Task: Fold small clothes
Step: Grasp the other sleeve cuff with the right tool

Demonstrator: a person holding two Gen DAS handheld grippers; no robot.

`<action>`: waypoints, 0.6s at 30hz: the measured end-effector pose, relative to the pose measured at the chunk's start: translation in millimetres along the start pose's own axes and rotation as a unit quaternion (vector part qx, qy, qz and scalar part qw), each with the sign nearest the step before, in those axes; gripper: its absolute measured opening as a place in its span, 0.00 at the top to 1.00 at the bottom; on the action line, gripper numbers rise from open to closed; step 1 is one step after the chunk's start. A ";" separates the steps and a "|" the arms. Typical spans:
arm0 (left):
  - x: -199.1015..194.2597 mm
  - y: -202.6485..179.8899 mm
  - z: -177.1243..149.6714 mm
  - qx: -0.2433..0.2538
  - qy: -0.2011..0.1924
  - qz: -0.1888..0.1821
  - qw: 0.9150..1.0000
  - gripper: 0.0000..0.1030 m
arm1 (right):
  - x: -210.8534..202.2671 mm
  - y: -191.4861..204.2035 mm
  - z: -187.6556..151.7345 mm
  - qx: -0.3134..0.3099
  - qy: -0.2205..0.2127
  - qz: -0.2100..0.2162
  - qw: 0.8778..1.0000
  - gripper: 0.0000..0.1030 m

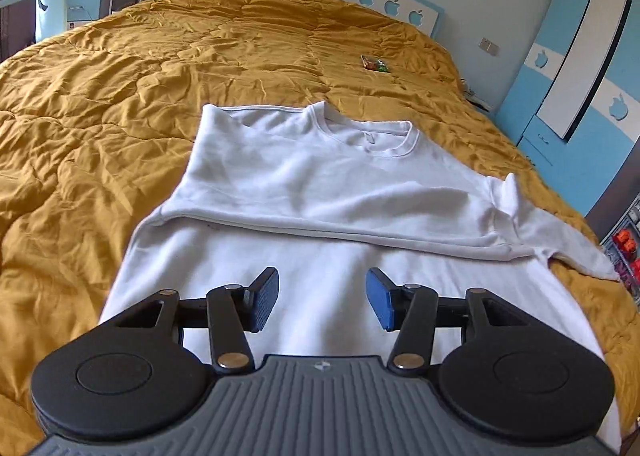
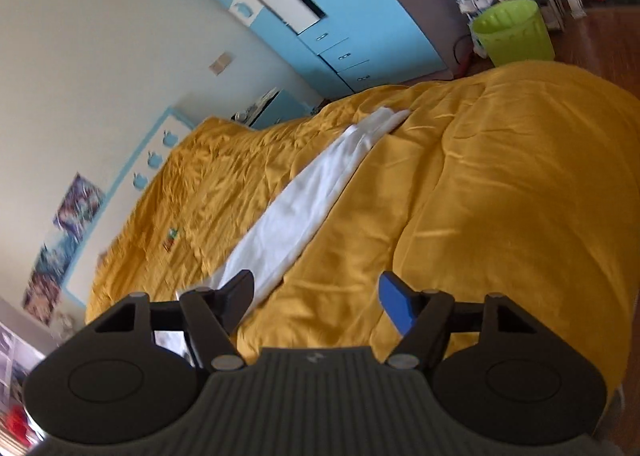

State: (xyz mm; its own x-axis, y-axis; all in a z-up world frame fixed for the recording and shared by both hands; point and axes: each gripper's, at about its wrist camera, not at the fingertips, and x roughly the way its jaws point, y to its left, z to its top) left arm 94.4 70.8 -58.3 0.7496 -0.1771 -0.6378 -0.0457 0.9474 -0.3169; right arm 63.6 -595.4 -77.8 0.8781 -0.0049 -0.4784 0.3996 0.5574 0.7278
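Left gripper (image 1: 322, 298) hovers spread and empty over the white sweatshirt (image 1: 320, 191) on the bed (image 1: 120, 95); right gripper (image 2: 316, 304), spread too, has the loose sleeve (image 2: 304, 207) ahead — pinch its cuff, fold flat across.

Both handheld units look alike. The left gripper (image 1: 322, 304) has a grey ribbed housing stamped with a small pale emblem, flanked by two round black discs. Black link bars with silver and brass-coloured pivot pins carry the fingers (image 1: 264, 306), one pad textured black, the other blue. The right gripper (image 2: 316, 306) has the same build.
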 end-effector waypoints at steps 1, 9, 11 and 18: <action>1.8 -2.9 -1.4 -0.008 0.008 -0.009 1.000 0.42 | 10.9 -16.4 13.0 0.046 0.003 0.014 0.999 0.35; 12.0 -37.8 -14.0 0.034 0.058 -0.007 0.998 0.42 | 97.5 -83.6 66.7 0.230 -0.028 0.061 0.971 0.56; 11.0 -40.8 -16.5 0.038 0.060 -0.002 0.997 0.42 | 124.1 -86.0 79.0 0.218 -0.026 0.070 0.973 0.62; 14.3 -43.3 -24.2 0.023 0.080 0.023 0.996 0.42 | 197.4 -89.8 100.3 0.224 -0.037 0.070 0.971 0.77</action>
State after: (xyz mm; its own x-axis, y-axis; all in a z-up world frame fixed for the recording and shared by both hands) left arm 91.1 20.7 -70.6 0.6328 -0.1702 -0.7554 -0.0450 0.9658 -0.2552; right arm 227.4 -729.7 -188.2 0.9420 -0.0243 -0.3348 0.3348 0.1394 0.9319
